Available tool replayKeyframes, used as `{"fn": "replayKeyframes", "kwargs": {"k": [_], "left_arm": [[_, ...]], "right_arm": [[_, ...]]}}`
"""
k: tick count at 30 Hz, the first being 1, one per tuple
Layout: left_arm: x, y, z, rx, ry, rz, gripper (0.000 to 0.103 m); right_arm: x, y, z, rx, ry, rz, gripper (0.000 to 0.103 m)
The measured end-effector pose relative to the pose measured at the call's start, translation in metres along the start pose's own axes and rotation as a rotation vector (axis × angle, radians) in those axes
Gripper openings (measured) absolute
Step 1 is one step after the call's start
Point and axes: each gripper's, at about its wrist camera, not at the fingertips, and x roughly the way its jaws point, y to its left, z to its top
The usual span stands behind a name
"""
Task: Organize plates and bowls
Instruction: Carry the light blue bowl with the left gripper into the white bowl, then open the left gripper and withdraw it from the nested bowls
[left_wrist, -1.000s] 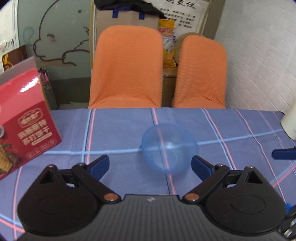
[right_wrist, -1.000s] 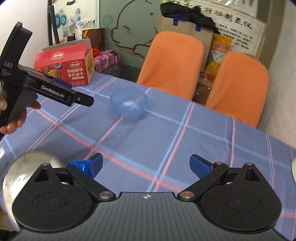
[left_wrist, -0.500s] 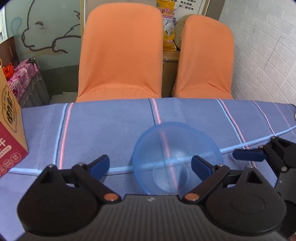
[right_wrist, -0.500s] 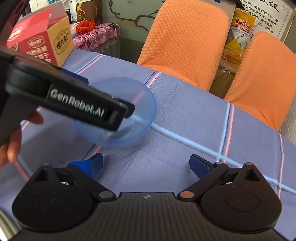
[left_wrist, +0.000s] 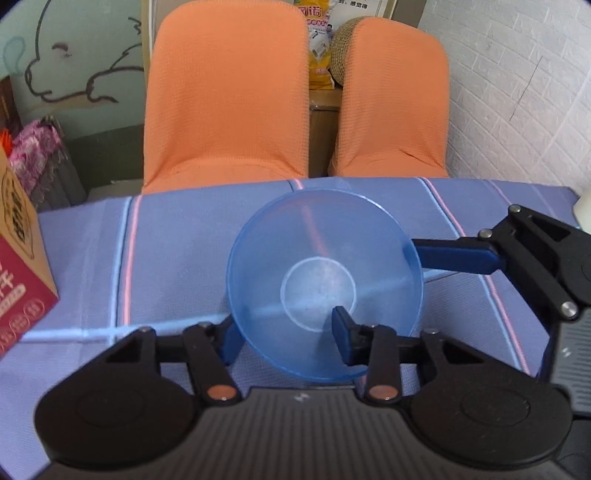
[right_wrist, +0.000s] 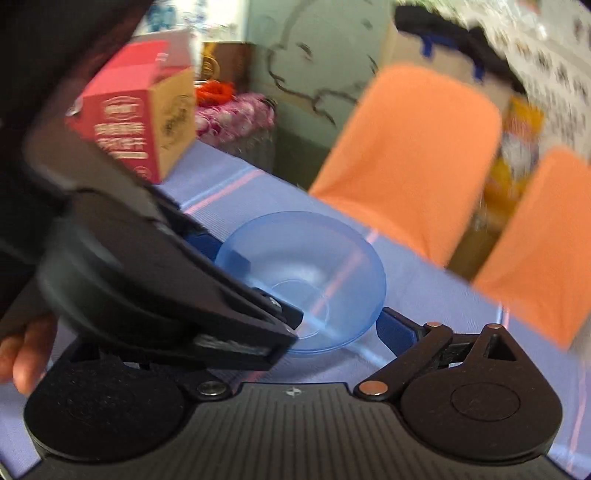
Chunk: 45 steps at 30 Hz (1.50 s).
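Left tongs (left_wrist: 286, 334), whose jaws have just been closing, are clamped on the near rim of the blue bowl (left_wrist: 325, 280), which sits on the checked tablecloth (left_wrist: 177, 258). Right tongs (left_wrist: 458, 254) are seen beside the bowl's right rim; their state cannot be told.

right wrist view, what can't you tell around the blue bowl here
- Right wrist view: left gripper, jaws just closed on the blue bowl, covers the right gripper's left finger and the bowl's near rim.
- Same view: blur smears the red box print.
- Left wrist view: frame edge cuts off the box.
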Motion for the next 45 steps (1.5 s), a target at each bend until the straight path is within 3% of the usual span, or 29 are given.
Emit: {"fn": "replayKeyframes", "kwargs": {"k": [5,13,20,27,31,34,37,39,41,45], "left_arm": [[-0.026,-0.017,-0.012,0.000,-0.010,-0.032,0.039],[-0.070,-0.085,-0.044,0.070,0.013,-0.100,0.039],[-0.111,-0.173,-0.102,0.161,0.019,-0.203,0.039],[-0.122,-0.233,-0.148,0.239,0.069,-0.265,0.040],[-0.119,-0.246,-0.163,0.278,0.081,-0.236,0.041],[-0.122,-0.248,-0.173,0.305,0.055,-0.186,0.067],[-0.129,-0.247,-0.176,0.333,0.013,-0.131,0.070],[-0.135,-0.242,-0.175,0.322,-0.003,-0.133,0.071],[-0.144,-0.235,-0.175,0.296,-0.033,-0.138,0.080],[-0.161,-0.219,-0.181,0.204,-0.104,-0.155,0.080]], "right_arm": [[-0.027,-0.004,0.001,0.045,-0.041,0.066,0.086],[-0.064,0.007,-0.005,0.097,0.025,0.031,0.086],[-0.145,0.006,-0.052,0.204,0.077,-0.020,0.087],[-0.213,0.011,-0.110,0.256,0.139,-0.105,0.088],[-0.229,0.011,-0.140,0.293,0.157,-0.120,0.088],[-0.231,0.011,-0.157,0.326,0.161,-0.102,0.087],[-0.229,0.011,-0.169,0.349,0.161,-0.082,0.087],[-0.229,0.010,-0.173,0.356,0.161,-0.087,0.087],[-0.232,0.006,-0.178,0.382,0.154,-0.088,0.087],[-0.249,-0.001,-0.198,0.470,0.106,-0.095,0.087]]}}
